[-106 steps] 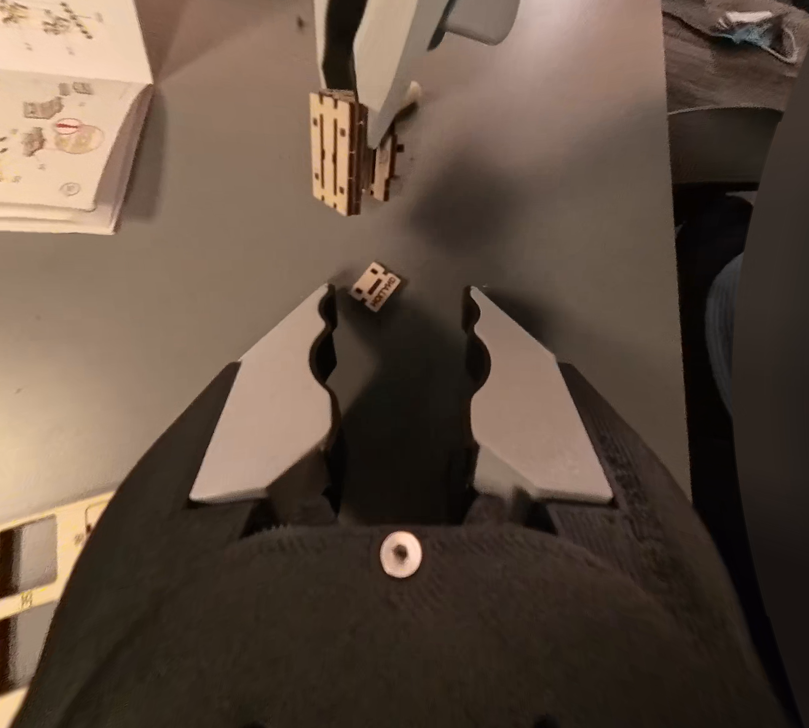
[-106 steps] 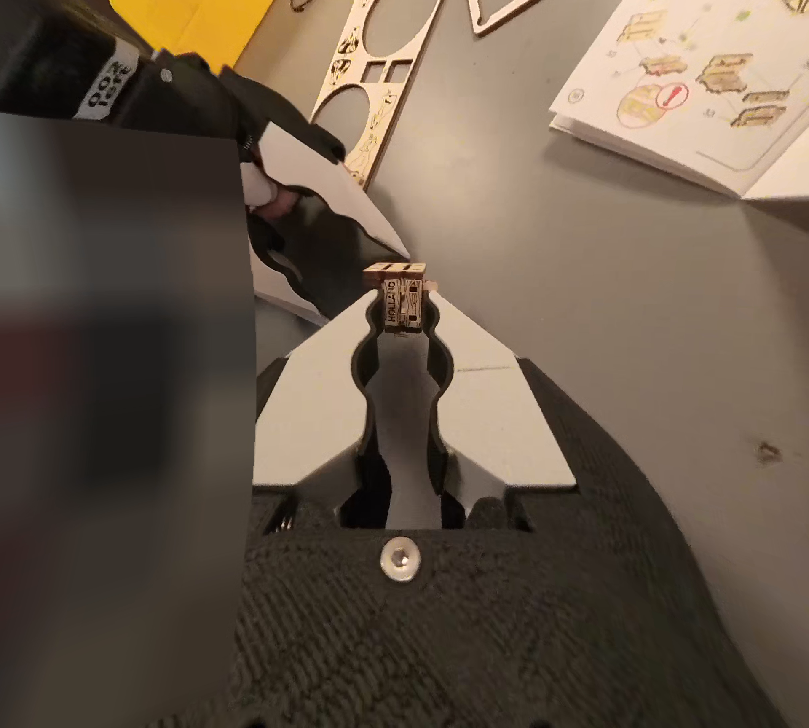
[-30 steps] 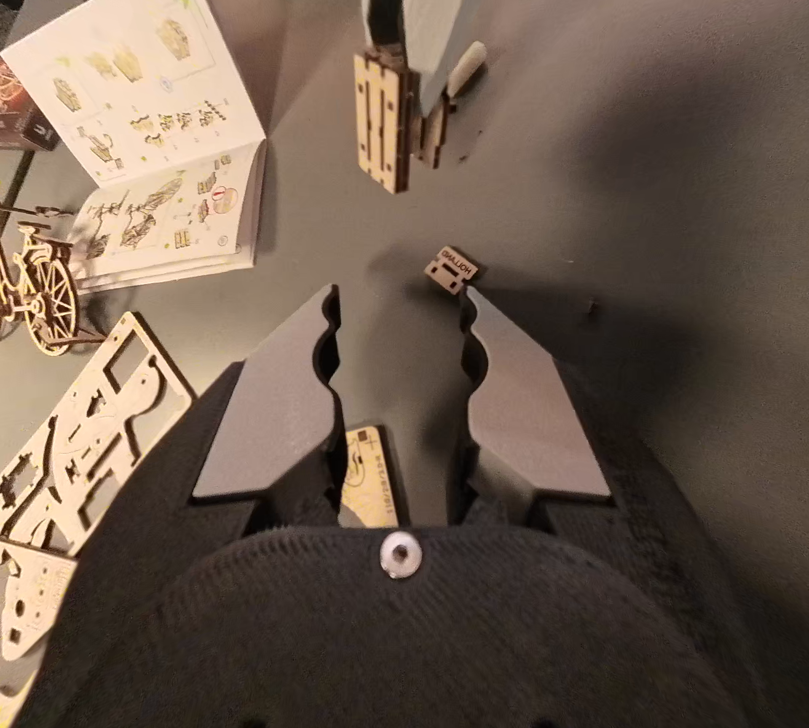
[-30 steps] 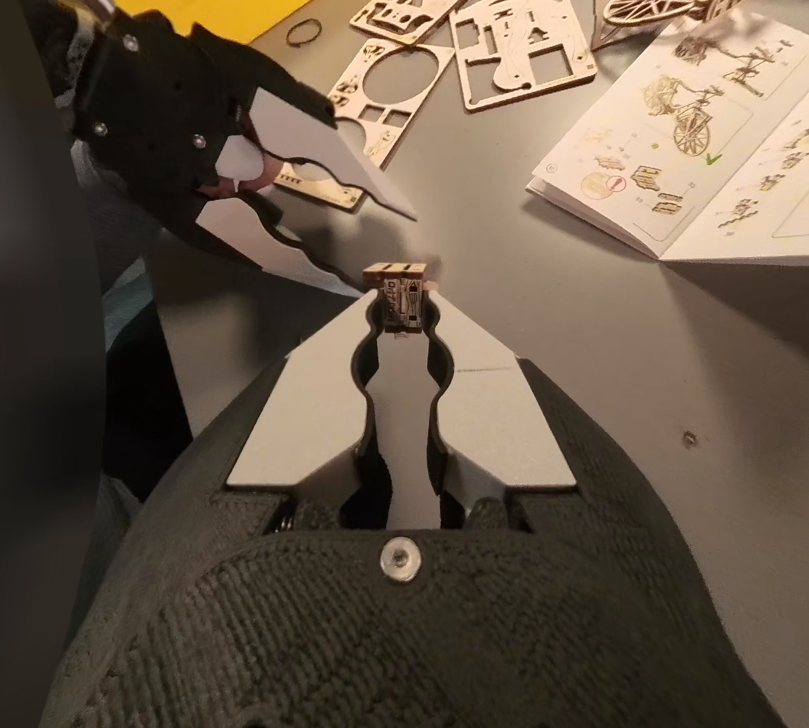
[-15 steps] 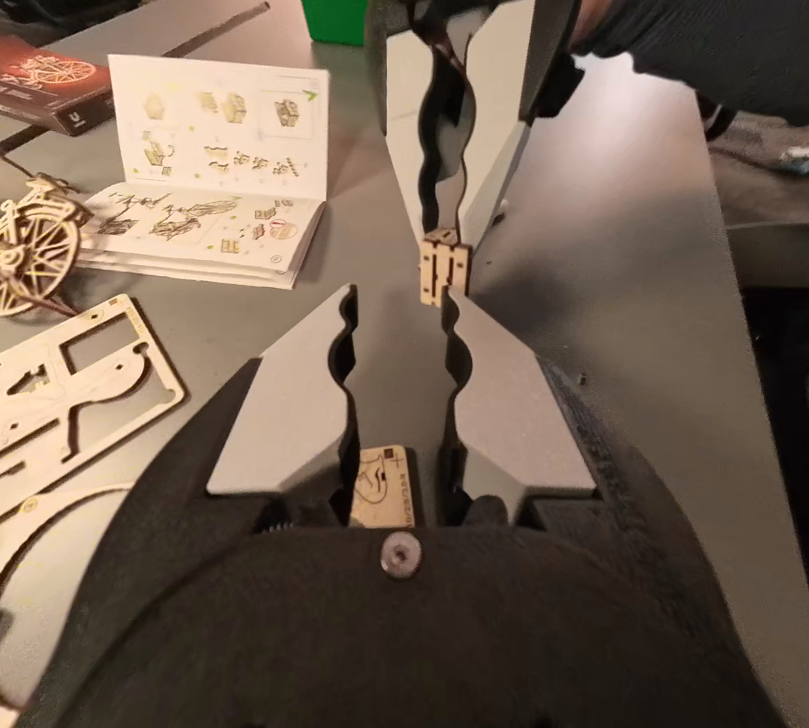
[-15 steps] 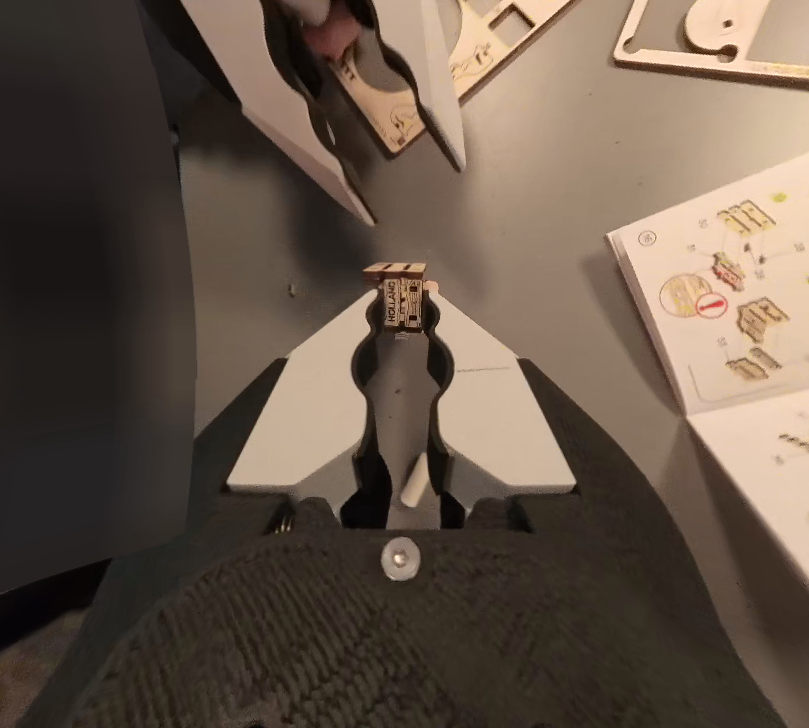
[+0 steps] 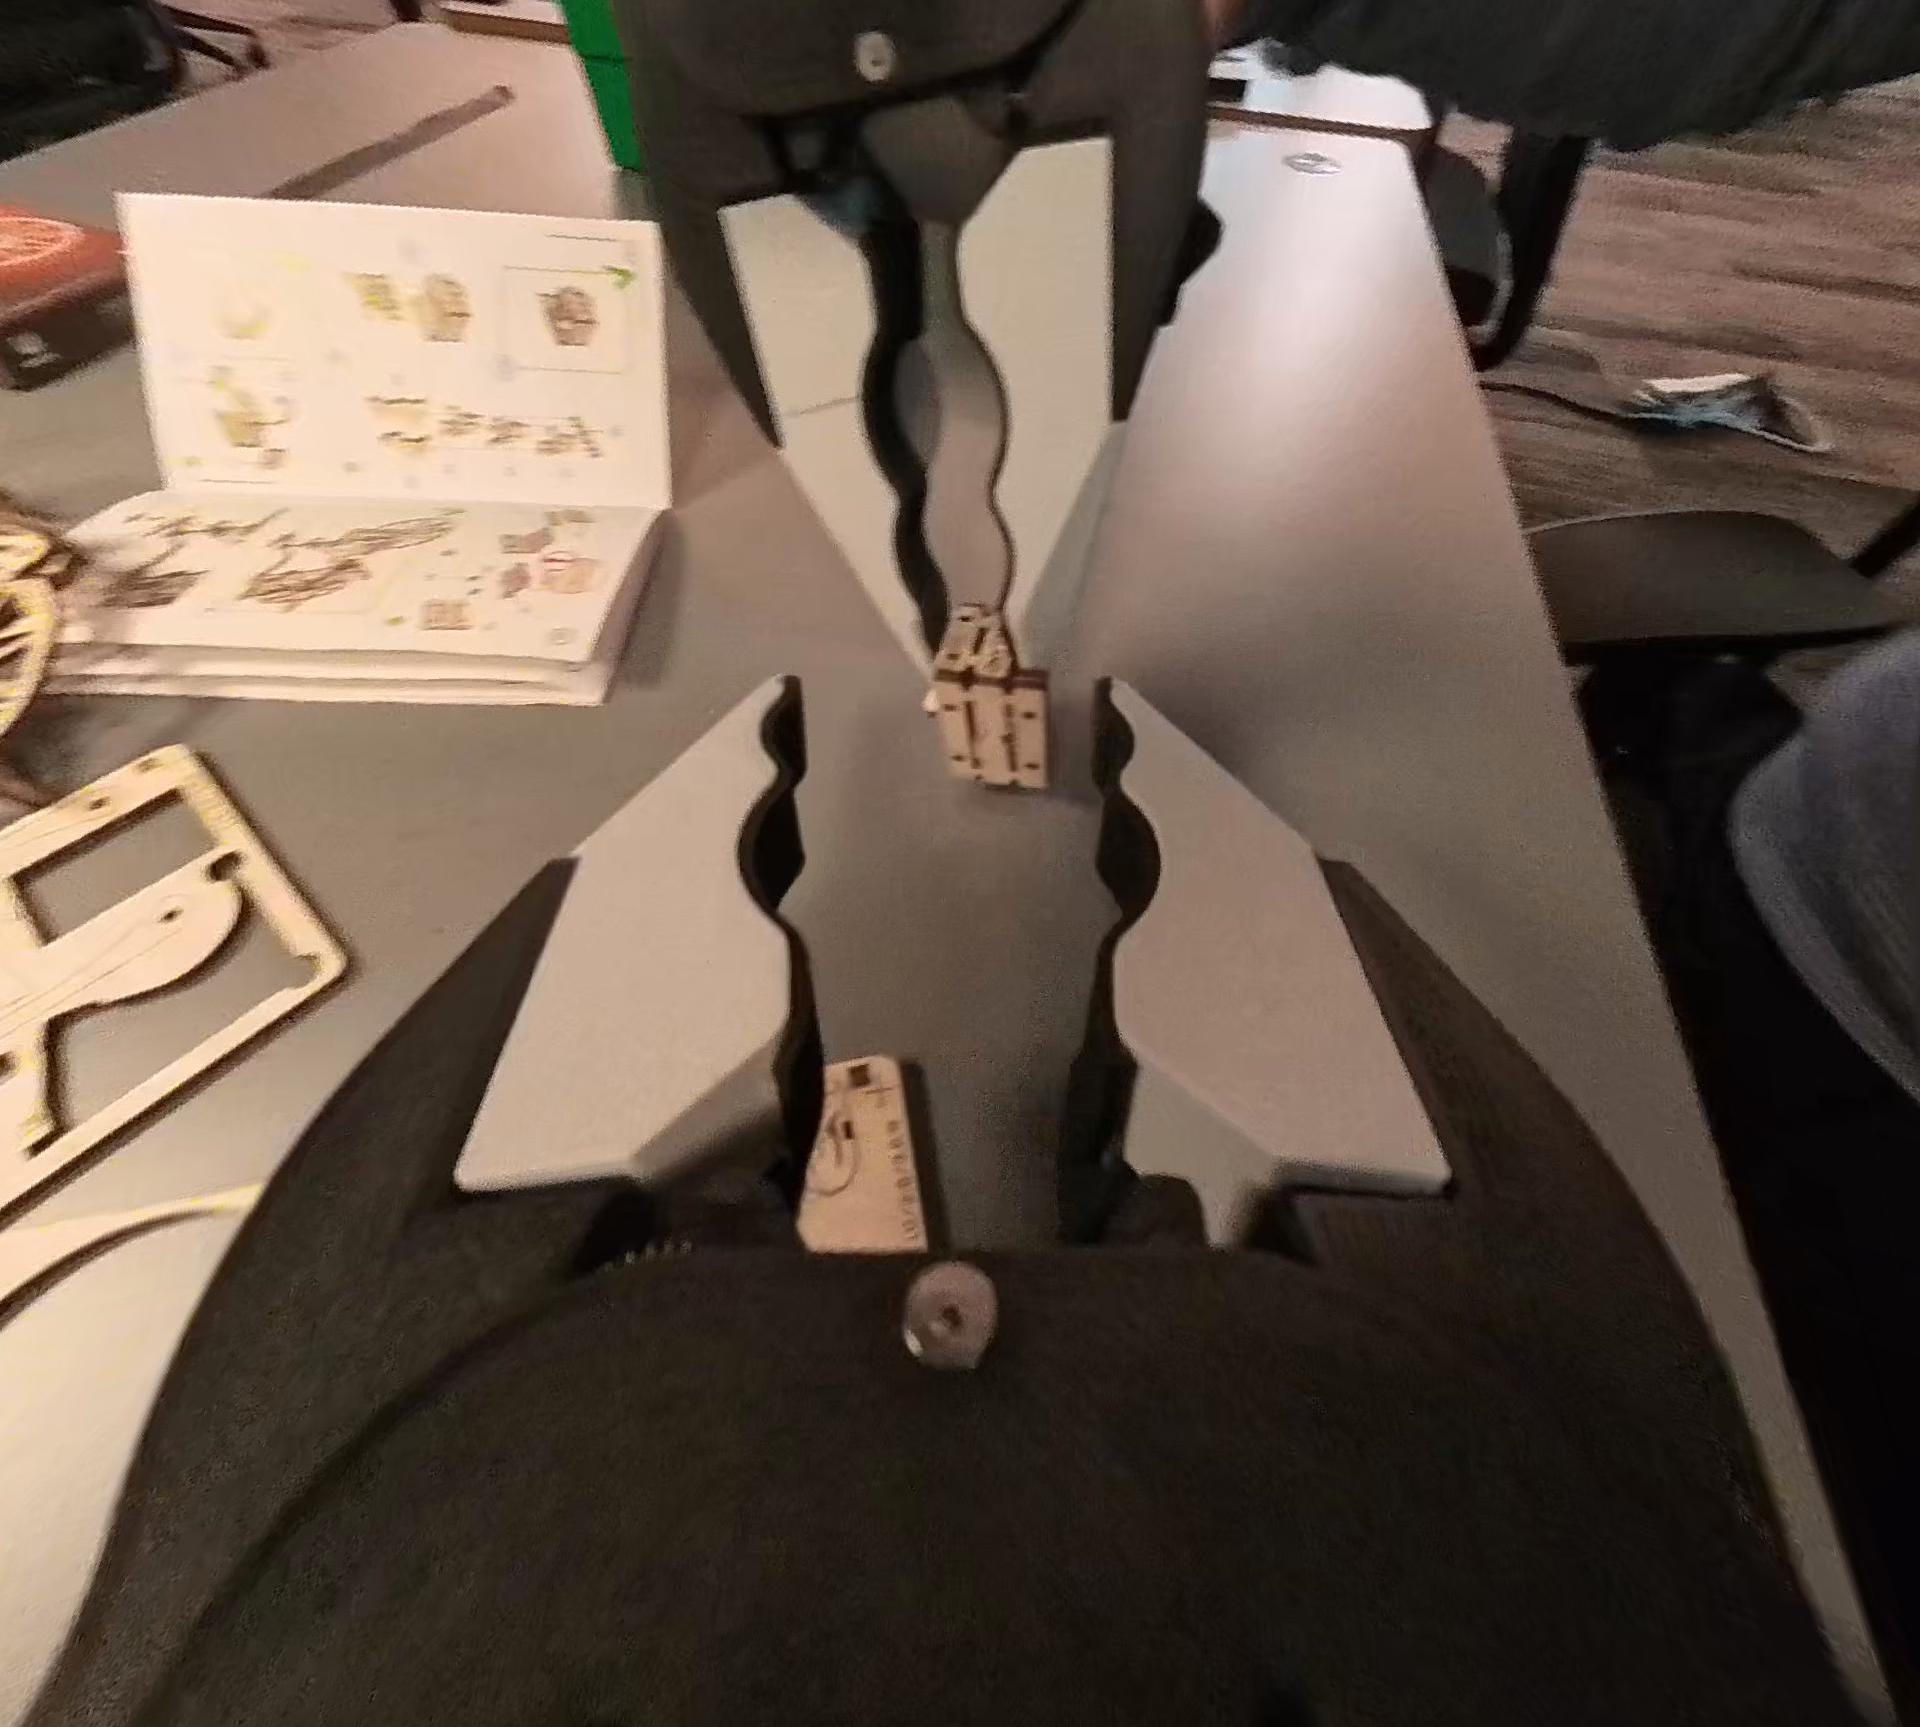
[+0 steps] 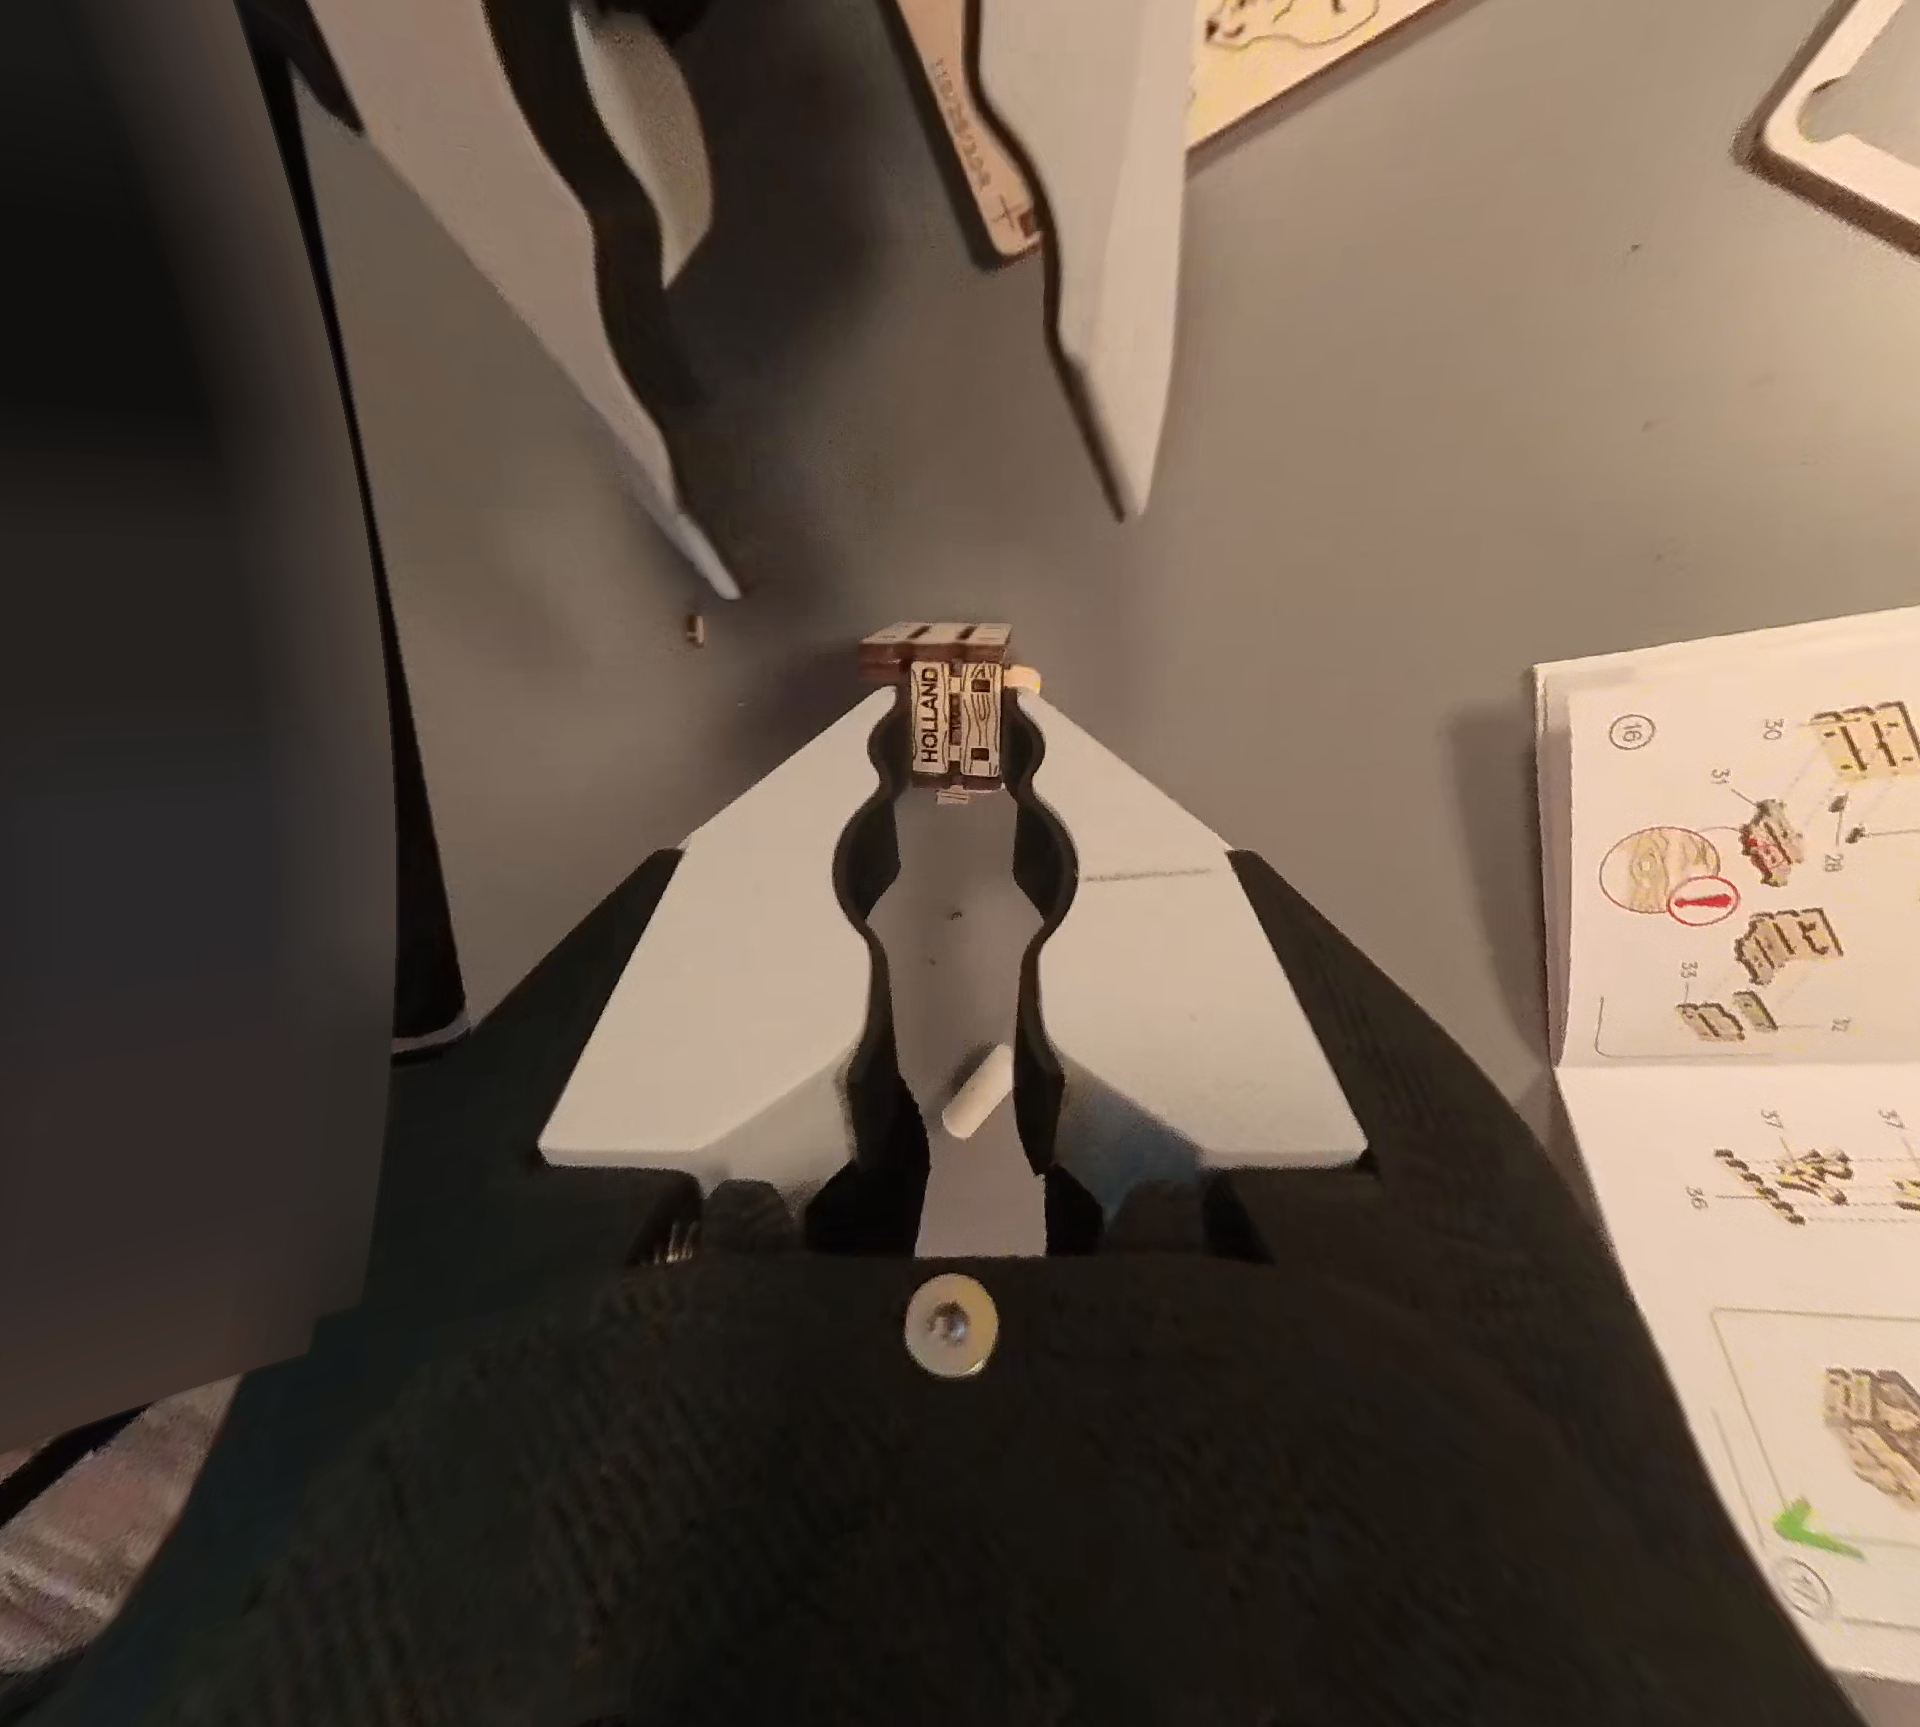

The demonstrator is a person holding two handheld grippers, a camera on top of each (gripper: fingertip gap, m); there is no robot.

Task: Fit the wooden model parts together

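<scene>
Your right gripper (image 8: 956,732) pinches a small slotted wooden block assembly (image 8: 951,706), pale plywood with dark laser-cut edges, above the grey table (image 8: 1455,430). Your left gripper (image 7: 948,742) faces it, spread wide and empty.

Dim, warm light around me; my left view is motion-blurred, soft glare on the matte grey tabletop (image 7: 1299,534), edges bowed.

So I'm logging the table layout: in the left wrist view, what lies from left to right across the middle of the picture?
Cut-out wooden sheet → open instruction booklet → small wooden model block held by the right gripper → edge of the grey table.
</scene>
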